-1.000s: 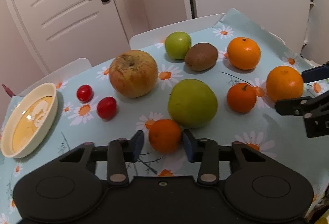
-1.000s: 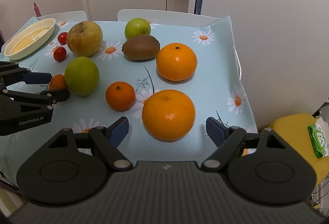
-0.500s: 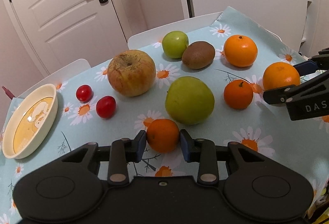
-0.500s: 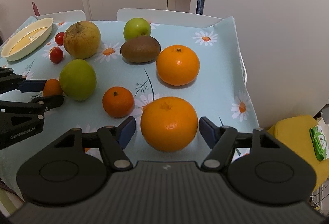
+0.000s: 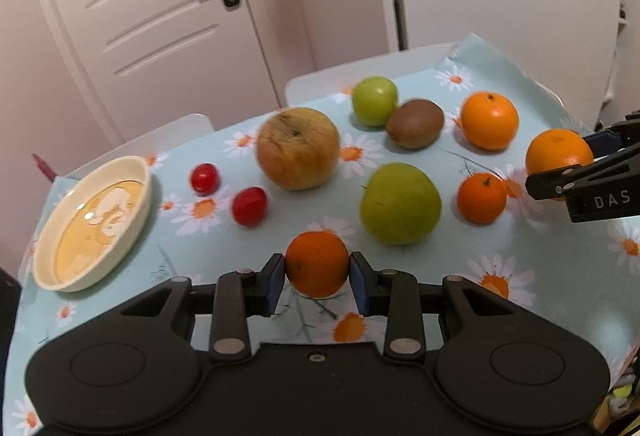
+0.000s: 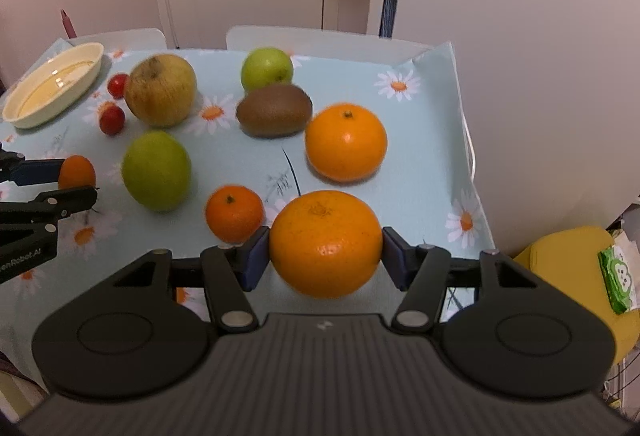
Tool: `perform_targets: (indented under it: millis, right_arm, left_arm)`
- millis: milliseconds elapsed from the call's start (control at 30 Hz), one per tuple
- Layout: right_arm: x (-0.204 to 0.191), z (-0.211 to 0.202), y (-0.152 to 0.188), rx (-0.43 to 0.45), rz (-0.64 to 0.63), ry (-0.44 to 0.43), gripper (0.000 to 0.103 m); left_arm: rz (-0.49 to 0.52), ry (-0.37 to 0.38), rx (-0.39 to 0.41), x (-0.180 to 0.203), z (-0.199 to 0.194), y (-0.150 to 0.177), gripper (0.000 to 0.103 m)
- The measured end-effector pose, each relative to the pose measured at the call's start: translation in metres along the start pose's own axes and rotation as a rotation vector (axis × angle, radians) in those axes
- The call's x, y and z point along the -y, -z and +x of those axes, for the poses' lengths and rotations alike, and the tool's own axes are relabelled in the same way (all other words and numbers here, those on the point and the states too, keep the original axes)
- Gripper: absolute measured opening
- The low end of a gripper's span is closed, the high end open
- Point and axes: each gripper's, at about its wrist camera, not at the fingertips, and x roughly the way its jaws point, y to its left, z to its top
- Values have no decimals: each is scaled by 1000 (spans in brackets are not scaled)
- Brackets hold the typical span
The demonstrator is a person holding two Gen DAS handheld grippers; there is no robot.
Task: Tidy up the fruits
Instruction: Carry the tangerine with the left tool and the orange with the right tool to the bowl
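Both sets of fingers have closed in since a second ago: the left hand-held gripper now pinches the small mandarin just in front of the green apple, and the right hand-held gripper clamps the big orange beside it on the desk.

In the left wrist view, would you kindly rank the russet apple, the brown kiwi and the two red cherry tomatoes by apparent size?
1. Russet yellow-brown apple
2. Brown oval kiwi
3. The two red cherry tomatoes: alike, so not ranked.
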Motion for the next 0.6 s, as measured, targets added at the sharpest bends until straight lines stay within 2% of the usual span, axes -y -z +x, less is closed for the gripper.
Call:
perform_targets:
  millis: [267,600]
  right_arm:
    - [-23,-24,-36,39,-44,-72,74]
    - [-83,-33,-91,105,-129,-189,74]
  left_arm:
    - [-71,-98,30,-35,-35,-14,39]
    - [-157,-209,66,-101,-62,-30,39]
